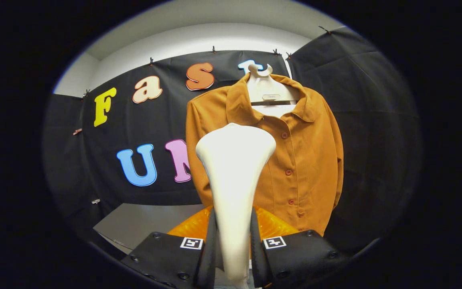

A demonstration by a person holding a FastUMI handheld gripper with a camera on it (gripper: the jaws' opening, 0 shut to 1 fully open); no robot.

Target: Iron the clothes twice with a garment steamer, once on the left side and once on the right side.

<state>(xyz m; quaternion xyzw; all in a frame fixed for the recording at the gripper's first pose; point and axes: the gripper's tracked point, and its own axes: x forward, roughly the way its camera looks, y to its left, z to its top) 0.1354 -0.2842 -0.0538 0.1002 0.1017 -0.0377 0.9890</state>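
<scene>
The gripper stood closest to the camera, its two fingers clamped on the slim handle of a white garment steamer, one finger pressing on each side. The steamer stood upright between them: its long axis ran straight up and away from the fingers, narrow where it was held and flaring into a broad rounded head at the top. What showed was the smooth back of that head, so its face pointed away from the camera, toward the garment beyond.

Just behind the fingers, low down, lay an orange translucent ribbed piece, showing on either side of the handle; what it was could not be told.

Beyond the steamer hung a rust-orange shirt, collared and buttoned down the front, on a white hanger. The steamer's head overlapped the shirt's chest on the camera's left side; whether it touched the cloth could not be told. Farthest back hung the black cloth wall.
</scene>
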